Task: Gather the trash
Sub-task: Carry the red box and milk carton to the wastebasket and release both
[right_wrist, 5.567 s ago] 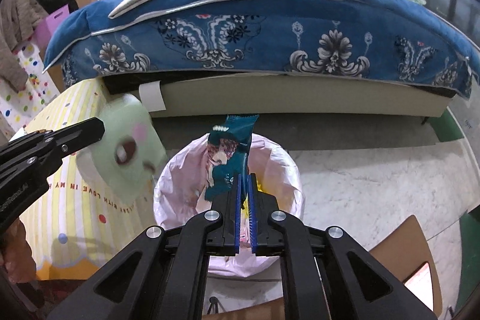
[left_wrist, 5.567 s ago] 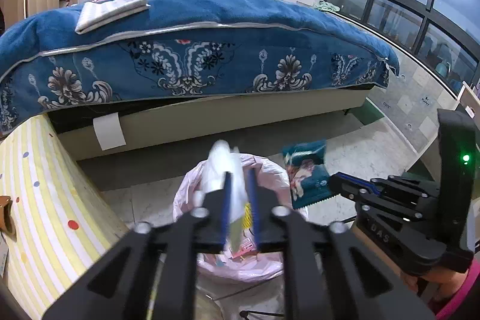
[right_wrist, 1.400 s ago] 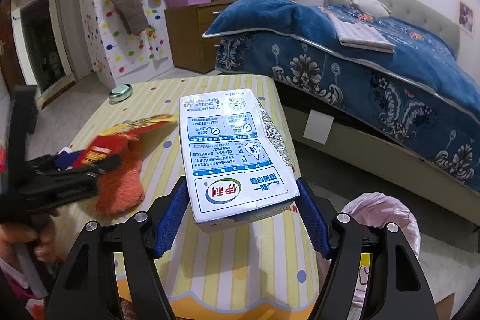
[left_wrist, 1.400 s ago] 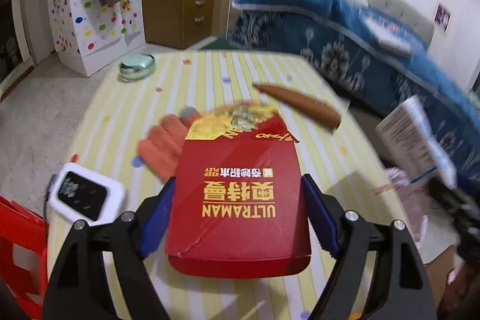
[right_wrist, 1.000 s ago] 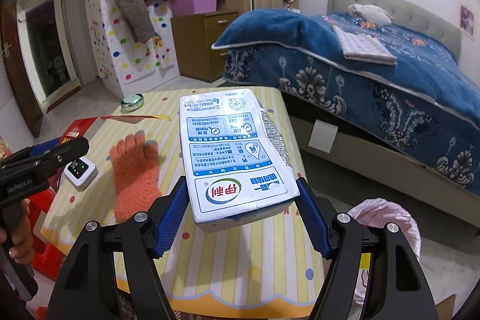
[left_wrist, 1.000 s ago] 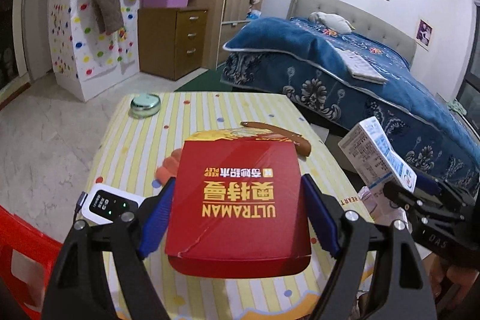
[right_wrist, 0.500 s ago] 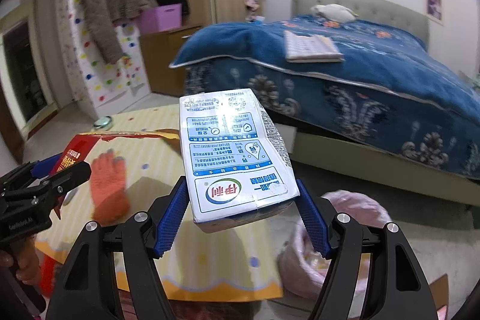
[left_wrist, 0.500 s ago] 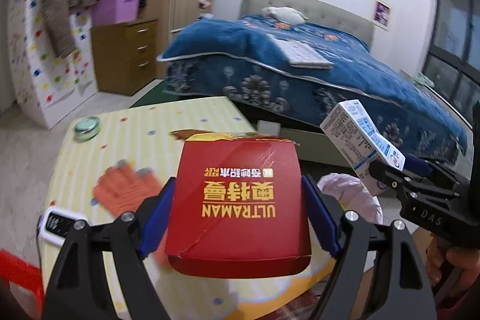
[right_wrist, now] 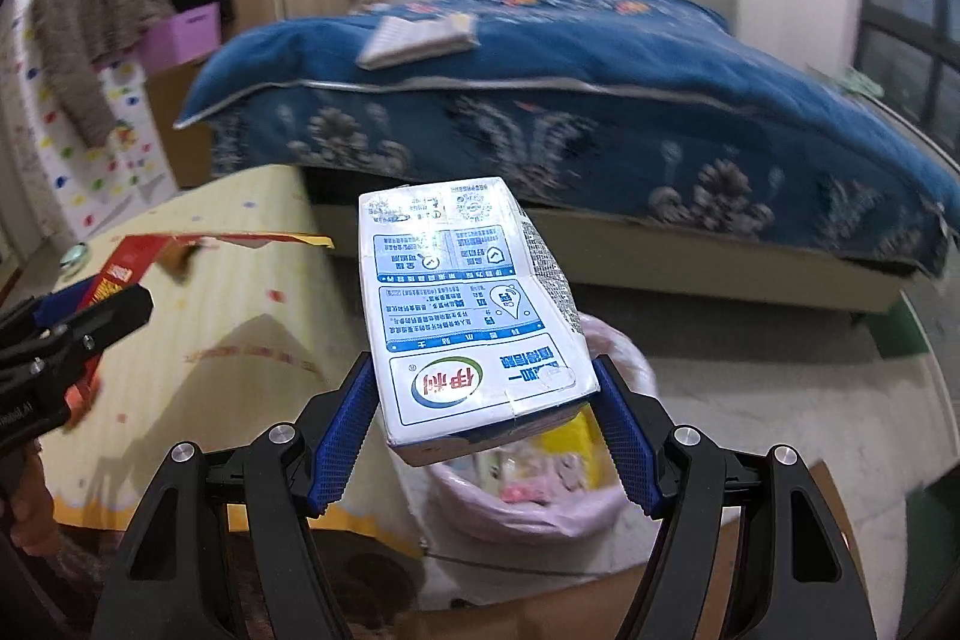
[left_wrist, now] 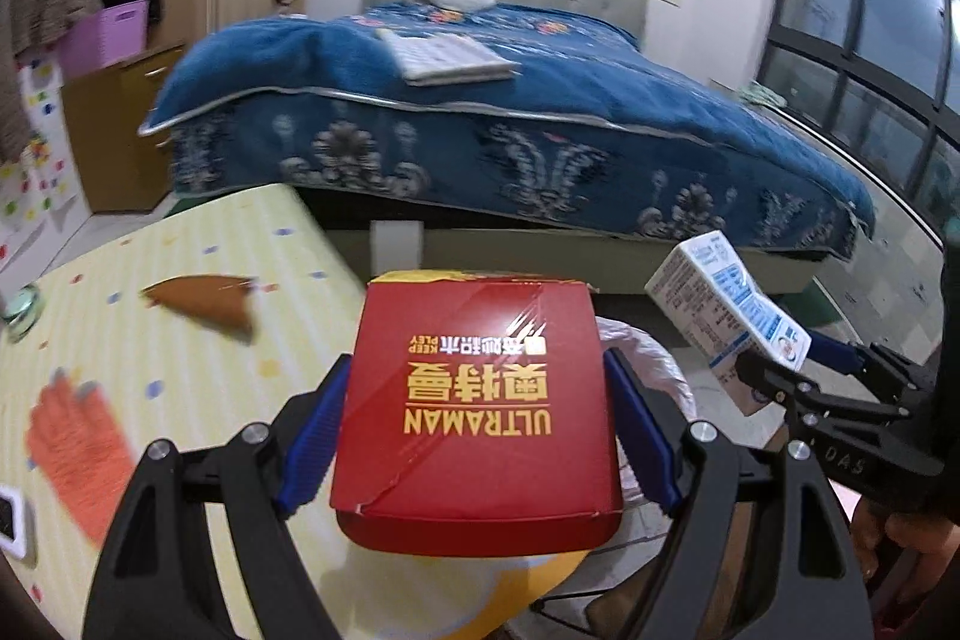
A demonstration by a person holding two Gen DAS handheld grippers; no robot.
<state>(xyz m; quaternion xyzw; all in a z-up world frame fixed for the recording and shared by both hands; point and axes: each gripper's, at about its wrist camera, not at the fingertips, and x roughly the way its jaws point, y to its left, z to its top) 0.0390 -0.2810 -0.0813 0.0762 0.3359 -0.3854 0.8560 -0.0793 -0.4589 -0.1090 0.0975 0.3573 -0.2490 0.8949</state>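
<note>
My left gripper (left_wrist: 477,424) is shut on a red ULTRAMAN box (left_wrist: 477,400), held flat above the table's edge. In the right wrist view my right gripper (right_wrist: 486,424) is shut on a white and blue milk carton (right_wrist: 468,304), which hangs over the bin. The bin (right_wrist: 576,514) has a pink liner and holds several wrappers. From the left wrist view the carton (left_wrist: 726,304) and the right gripper (left_wrist: 798,388) show at the right, and only a strip of the pink liner (left_wrist: 654,364) shows behind the box.
A table with a yellow striped cloth (left_wrist: 198,358) stands at the left, with an orange glove (left_wrist: 78,448), a brown scrap (left_wrist: 204,304) and a white device (left_wrist: 12,520) on it. A bed with a blue cover (left_wrist: 510,130) fills the back. A cardboard piece (right_wrist: 600,604) lies by the bin.
Both grippers have swung right, away from the table and towards the bed, each keeping its hold. The bin has come under the milk carton.
</note>
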